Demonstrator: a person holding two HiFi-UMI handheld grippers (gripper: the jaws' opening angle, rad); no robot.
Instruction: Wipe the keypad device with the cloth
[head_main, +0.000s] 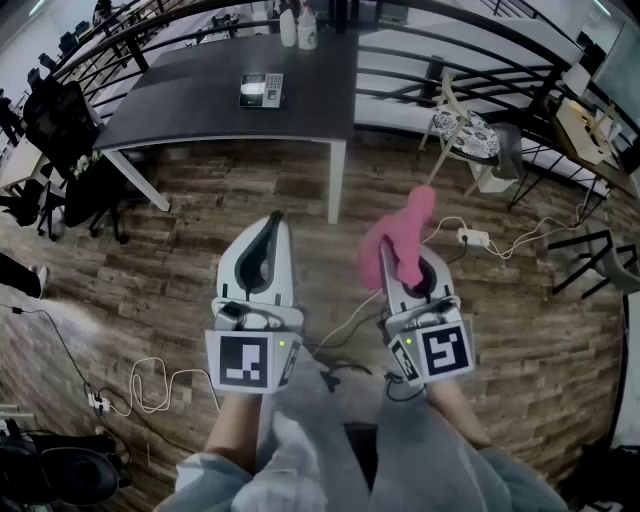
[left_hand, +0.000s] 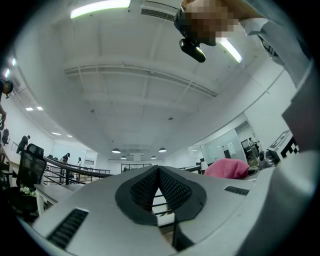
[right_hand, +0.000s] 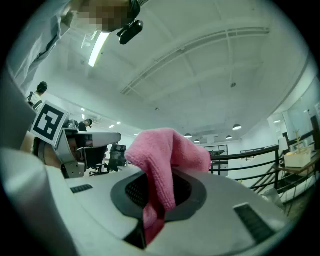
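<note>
Head view puts the keypad device (head_main: 262, 88) on the dark table (head_main: 180, 105), well ahead of me. My right gripper (head_main: 408, 270) pinches the pink cloth (head_main: 408, 225); my left gripper (head_main: 272, 230) is closed, empty. I'd step close first, then press the cloth's loose end flat across the keys.

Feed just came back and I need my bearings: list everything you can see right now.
keypad device: one, dark with light keys, on the table
cloth: one, pink, clamped in the right gripper
table: one, dark top, white legs, ahead
bottles: two, pale, table's far edge
chair: one, patterned cushion, right of the table
power strip: one, white, floor at right
cable: white, floor at left
left gripper: white, shut, empty
right gripper: white, shut on the cloth
</note>
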